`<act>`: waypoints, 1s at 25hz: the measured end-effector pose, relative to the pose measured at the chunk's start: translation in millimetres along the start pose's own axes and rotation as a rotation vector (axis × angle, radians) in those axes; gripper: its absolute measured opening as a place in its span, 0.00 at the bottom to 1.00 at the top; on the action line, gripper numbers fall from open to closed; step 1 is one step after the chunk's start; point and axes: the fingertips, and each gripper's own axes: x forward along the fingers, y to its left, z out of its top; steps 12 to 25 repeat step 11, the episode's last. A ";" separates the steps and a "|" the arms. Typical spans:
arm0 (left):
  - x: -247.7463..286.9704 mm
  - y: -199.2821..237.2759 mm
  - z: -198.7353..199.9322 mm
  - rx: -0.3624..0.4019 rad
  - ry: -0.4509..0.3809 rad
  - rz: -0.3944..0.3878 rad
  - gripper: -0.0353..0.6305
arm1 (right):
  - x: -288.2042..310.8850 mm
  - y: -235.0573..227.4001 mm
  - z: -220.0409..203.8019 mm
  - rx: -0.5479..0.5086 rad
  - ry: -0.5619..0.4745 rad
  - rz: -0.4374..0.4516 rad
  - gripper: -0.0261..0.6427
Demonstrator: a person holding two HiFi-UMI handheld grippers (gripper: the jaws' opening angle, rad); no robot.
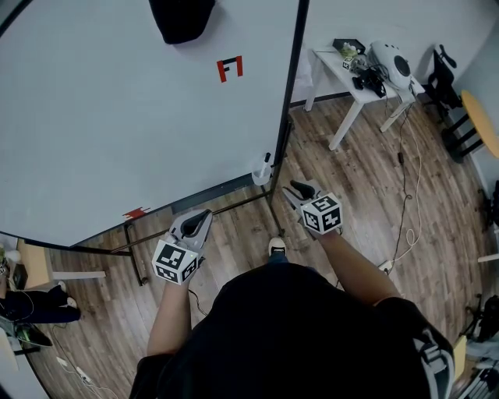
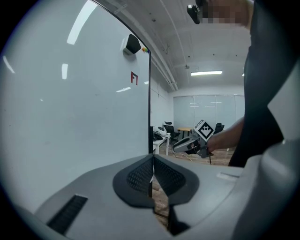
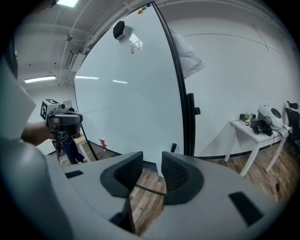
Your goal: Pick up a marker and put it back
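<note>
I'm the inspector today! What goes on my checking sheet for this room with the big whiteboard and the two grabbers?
Surface: whiteboard on a stand, mostly blank.
Job's things: marker standing in a white holder at the board's lower right corner, not picked up.
Clutter: what looks like a black eraser at the board's top; a red and black mark; a small red mark near the bottom edge.
Grippers: left gripper shut, nothing in it; right gripper open, nothing between its jaws.
Cables: white cable trailing over the wooden floor.
Surroundings: white table with gear on it; black chair.
</note>
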 end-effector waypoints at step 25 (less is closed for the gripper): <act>-8.7 1.2 2.8 0.002 -0.006 -0.008 0.07 | -7.1 7.7 6.9 0.001 -0.013 -0.010 0.19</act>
